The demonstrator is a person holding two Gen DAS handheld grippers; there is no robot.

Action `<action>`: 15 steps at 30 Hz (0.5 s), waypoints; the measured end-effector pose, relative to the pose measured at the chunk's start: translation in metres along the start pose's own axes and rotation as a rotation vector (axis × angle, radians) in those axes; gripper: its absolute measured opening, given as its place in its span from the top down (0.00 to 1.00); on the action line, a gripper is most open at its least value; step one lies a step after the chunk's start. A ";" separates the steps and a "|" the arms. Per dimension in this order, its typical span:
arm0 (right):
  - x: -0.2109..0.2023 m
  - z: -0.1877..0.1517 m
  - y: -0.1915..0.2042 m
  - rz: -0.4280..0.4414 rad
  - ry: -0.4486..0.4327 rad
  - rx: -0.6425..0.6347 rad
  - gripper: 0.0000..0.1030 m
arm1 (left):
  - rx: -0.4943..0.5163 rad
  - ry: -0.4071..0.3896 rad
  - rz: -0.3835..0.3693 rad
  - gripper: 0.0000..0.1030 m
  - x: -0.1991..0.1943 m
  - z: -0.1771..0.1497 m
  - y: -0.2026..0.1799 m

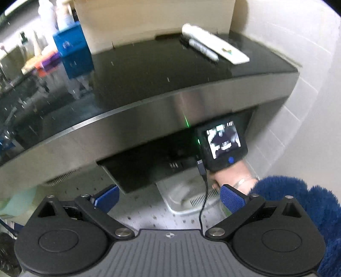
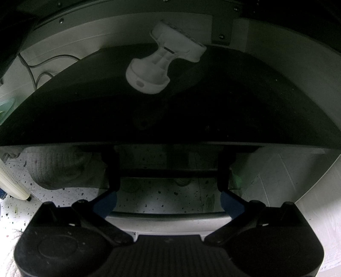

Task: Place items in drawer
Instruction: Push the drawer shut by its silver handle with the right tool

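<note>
The drawer stands pulled out under the black countertop, its dark bottom showing in the right wrist view. A white dumbbell-shaped item lies at the drawer's back. My right gripper is open at the drawer's front, its fingers on either side of a dark bar without clamping it. In the left wrist view only that gripper's screen back and the hand holding it show. My left gripper hangs open and empty below the drawer. A white tube and a smaller grey tube lie on the countertop.
A pale box stands at the countertop's back, with a blue container and bottles to its left. A tiled wall closes the right side. Below is speckled floor, with a white bin and a blue fuzzy sleeve.
</note>
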State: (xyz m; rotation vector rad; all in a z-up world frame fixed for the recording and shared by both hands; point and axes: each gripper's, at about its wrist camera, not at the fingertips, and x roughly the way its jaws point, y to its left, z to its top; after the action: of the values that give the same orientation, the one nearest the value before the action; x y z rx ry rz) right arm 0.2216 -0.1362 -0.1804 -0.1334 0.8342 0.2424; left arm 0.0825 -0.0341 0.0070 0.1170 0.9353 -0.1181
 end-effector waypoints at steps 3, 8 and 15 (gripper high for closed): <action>0.001 0.000 0.000 0.000 -0.002 0.000 0.00 | 0.006 0.025 -0.016 0.01 0.009 -0.002 -0.001; 0.001 0.000 0.000 0.000 -0.005 -0.001 0.00 | -0.016 0.054 -0.016 0.03 0.025 -0.007 0.003; 0.002 0.000 -0.001 0.000 -0.008 -0.001 0.00 | -0.056 0.016 -0.095 0.04 0.038 -0.018 0.007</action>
State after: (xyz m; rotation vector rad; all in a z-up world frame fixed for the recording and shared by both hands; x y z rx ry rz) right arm 0.2231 -0.1367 -0.1812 -0.1331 0.8262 0.2434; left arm 0.0914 -0.0266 -0.0334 0.0219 0.9600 -0.1792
